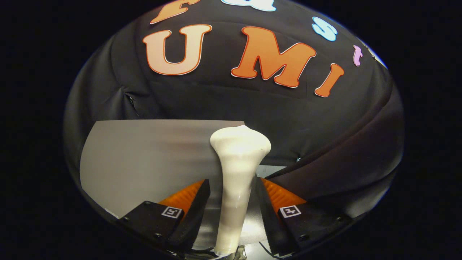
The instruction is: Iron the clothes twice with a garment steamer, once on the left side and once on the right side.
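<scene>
A white garment steamer (238,162) stands upright between my fingers, its slim handle running down between them and its wider head rising beyond the fingertips. My gripper (232,180) is open around the handle. A thin strip of grey table shows between the handle and the left finger (196,213), while the right finger (265,213) sits almost against it. A dark fold of cloth (325,173) lies over the table's right part just beyond the right finger; I cannot tell whether it is the garment or the booth's cloth.
The grey table (144,155) stretches ahead and to the left of the steamer, ending at the black cloth wall (223,101). A thin dark cable (266,249) lies on the table by the right finger's base.
</scene>
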